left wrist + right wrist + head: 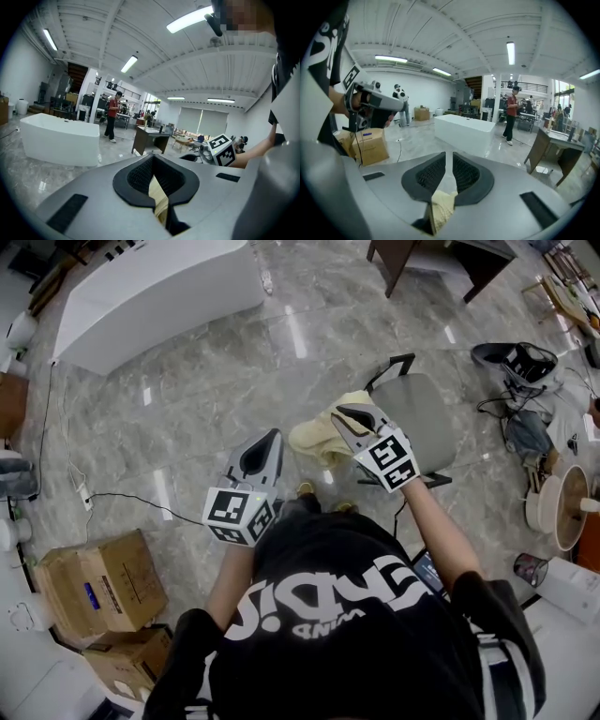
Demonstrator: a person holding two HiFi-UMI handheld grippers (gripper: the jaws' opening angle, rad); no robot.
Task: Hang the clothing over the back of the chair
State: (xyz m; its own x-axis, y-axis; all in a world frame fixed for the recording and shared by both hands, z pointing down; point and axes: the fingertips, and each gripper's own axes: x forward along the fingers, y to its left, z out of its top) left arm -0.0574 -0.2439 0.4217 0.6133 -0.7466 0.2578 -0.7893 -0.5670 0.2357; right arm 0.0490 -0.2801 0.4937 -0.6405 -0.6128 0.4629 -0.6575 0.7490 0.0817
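The right gripper (341,412) has its jaws almost together, clamped on a pale yellow knitted garment (317,439) bunched in the air just beside the grey padded chair (427,427). The left gripper (275,435) has its jaws a slit apart, pinching the garment's other edge. Open marble floor (216,381) lies ahead, with brown cardboard boxes (98,587) well to the left

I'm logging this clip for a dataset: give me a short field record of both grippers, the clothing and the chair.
right gripper: shut on the bunched pale yellow clothing, held above the floor
left gripper: jaws nearly together on a strip of the same cloth
grey office chair: black frame, just beyond the clothing
task state: clothing not yet hung on the chair
floor: glossy grey marble
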